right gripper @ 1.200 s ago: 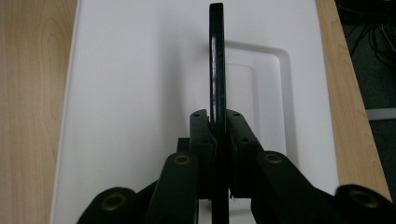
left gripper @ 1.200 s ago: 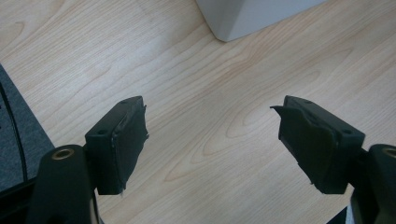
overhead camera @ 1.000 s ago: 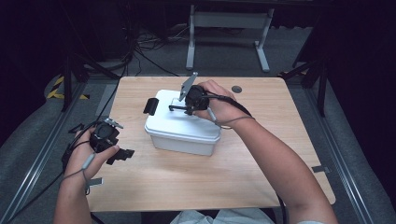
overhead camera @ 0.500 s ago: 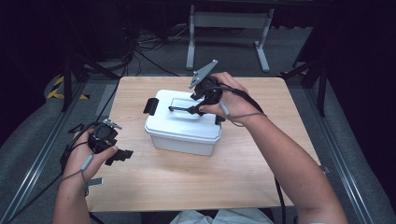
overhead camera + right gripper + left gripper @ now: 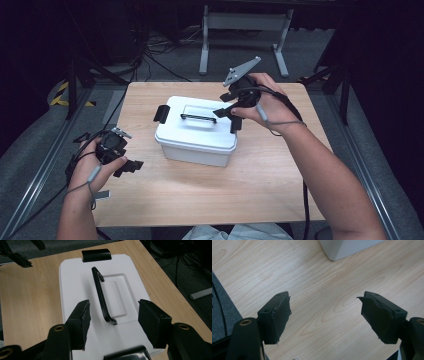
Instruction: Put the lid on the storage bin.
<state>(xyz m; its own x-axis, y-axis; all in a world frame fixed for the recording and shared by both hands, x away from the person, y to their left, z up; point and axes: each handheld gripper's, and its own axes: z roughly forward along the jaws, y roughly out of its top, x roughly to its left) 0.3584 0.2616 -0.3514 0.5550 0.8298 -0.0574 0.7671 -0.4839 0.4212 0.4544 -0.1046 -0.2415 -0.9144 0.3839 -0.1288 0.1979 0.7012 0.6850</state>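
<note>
A white lidded box (image 5: 192, 142) stands mid-table, with a black handle (image 5: 198, 118) on its lid and a black latch (image 5: 161, 113) at its left end. My right gripper (image 5: 227, 118) hovers open just above the box's right end, pointing along the lid. In the right gripper view the open gripper (image 5: 113, 310) frames the near end of the handle (image 5: 101, 293) without touching it; the white lid (image 5: 75, 290), far latch (image 5: 96, 255) and near latch (image 5: 127, 355) show. My left gripper (image 5: 127, 166) is open and empty over bare wood, left of the box. The left gripper view shows this gripper (image 5: 324, 305) and the box's corner (image 5: 342, 248).
The wooden table (image 5: 280, 175) has free room in front of and to the right of the box. Its left edge lies close beside my left hand. Grey floor with cables and a metal stand's legs (image 5: 245, 25) lies beyond the far edge.
My right gripper has drawn back from the middle of the lid towards the box's right end and risen a little. The left gripper and the box have stayed put.
</note>
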